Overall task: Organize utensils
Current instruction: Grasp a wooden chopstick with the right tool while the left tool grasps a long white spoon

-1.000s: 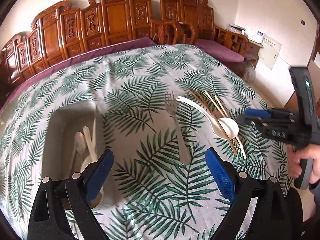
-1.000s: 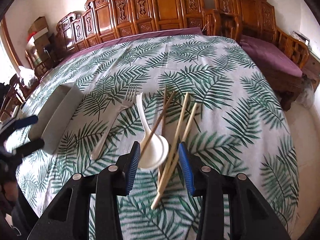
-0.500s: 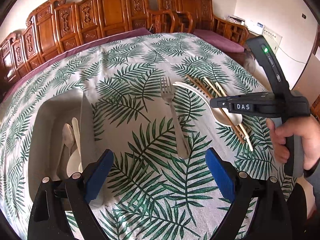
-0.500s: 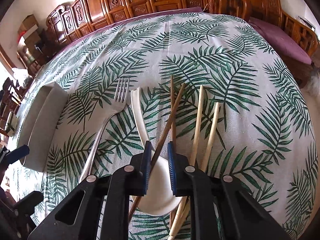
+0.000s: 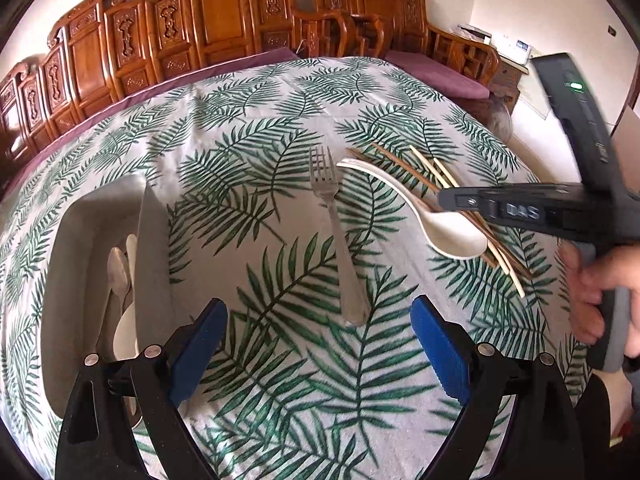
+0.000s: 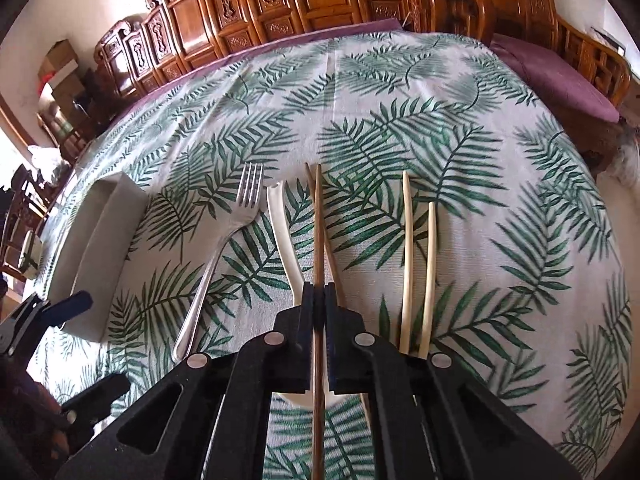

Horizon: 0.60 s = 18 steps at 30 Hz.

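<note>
— What has my right gripper got?

— Its jaws are clenched on a brown chopstick, which runs straight forward between the fingers and out ahead of them. A second brown chopstick lies just under it on the tablecloth, angled slightly, so the two cross ahead of the tips.

— And around it?

— Just to the left of the fingers I see the white spoon, handle pointing away, its bowl under the gripper. Further left lies the metal fork, tines away from me. To the right, two pale chopsticks lie side by side, near each other but apart from the brown pair.

— My left gripper?

— Released, jaws spread wide, holding nothing, hovering above the cloth. The fork's handle end sits just ahead, between the blue pads. Ahead and to the left is the grey tray, with pale spoons lying in a compartment. Off to the right, the other gripper reaches in over the spoon.
</note>
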Motion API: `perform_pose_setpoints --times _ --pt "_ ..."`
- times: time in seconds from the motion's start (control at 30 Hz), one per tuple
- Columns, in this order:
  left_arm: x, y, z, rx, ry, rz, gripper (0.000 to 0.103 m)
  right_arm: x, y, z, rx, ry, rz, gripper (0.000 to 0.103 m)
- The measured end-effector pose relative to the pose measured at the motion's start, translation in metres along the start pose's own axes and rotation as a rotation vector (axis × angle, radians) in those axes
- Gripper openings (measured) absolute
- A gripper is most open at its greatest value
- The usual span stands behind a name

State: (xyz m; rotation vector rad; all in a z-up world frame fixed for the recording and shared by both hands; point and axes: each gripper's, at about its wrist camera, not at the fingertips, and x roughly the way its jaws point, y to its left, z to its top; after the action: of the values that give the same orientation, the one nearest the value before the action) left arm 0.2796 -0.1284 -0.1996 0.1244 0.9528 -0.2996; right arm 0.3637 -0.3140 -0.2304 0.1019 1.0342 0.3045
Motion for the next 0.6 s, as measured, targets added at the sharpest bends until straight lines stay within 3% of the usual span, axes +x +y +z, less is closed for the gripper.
perform_pose_setpoints --times 0.3,0.6 --pt "0.020 -0.027 0.030 -0.012 -0.022 -0.035 0.089 -0.033 -0.029 -0.014 0.018 -0.044 -0.013 0.006" --pt "0.057 -0.047 0.053 -0.085 0.007 -0.090 0.052 -0.034 -0.052 -0.018 0.072 -0.049 0.007 0.006"
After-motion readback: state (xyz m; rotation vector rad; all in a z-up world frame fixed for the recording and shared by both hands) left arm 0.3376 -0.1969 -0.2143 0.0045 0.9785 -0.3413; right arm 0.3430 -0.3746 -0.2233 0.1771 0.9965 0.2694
